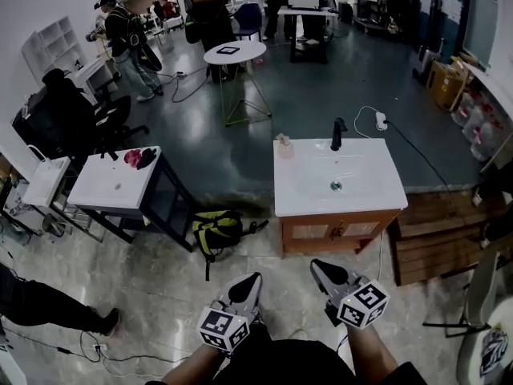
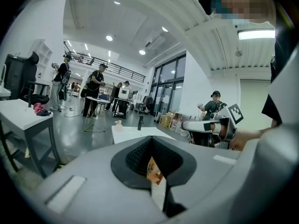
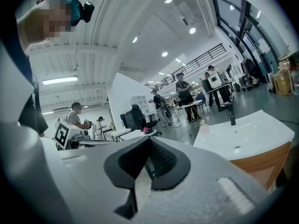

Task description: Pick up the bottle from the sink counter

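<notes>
Left of the sink counter [image 1: 377,191], a backpack [image 1: 218,231] lies beside a white table [image 1: 104,187].

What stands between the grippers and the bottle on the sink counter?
Nothing visible. Bare floor lies between the left gripper, the right gripper and the sink counter. The bottle stands at its far left corner; the faucet stands apart, to its right.

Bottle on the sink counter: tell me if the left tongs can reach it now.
Probably not yet: the left tongs are shut and short of the counter, with open floor between. Nothing blocks the bottle at its far-left corner.
</notes>
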### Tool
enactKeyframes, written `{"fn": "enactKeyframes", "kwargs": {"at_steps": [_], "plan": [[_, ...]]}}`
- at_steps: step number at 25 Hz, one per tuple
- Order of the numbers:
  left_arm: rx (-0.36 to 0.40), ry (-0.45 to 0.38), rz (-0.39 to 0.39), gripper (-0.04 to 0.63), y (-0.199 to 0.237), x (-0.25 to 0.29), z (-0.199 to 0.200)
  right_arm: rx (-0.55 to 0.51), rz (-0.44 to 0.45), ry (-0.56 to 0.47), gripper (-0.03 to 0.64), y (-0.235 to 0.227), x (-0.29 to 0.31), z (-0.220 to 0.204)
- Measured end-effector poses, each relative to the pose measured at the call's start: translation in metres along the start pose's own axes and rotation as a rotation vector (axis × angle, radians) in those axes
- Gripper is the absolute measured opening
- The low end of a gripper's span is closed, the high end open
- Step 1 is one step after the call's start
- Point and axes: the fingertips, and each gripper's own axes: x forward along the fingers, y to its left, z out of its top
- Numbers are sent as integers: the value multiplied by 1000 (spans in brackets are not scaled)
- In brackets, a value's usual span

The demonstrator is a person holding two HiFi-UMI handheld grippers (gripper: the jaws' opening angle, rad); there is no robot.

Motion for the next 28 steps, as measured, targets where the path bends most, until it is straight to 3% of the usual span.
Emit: {"fn": "enactKeyframes", "kwargs": {"at_steps": [12, 28], "plan": [[13, 2, -15, 3, 46, 5, 17, 12, -22, -12, 2, -2, 45, 11], [-2, 38, -112, 3, 138, 49, 31, 56, -165, -35, 0, -36, 125, 20]]}}
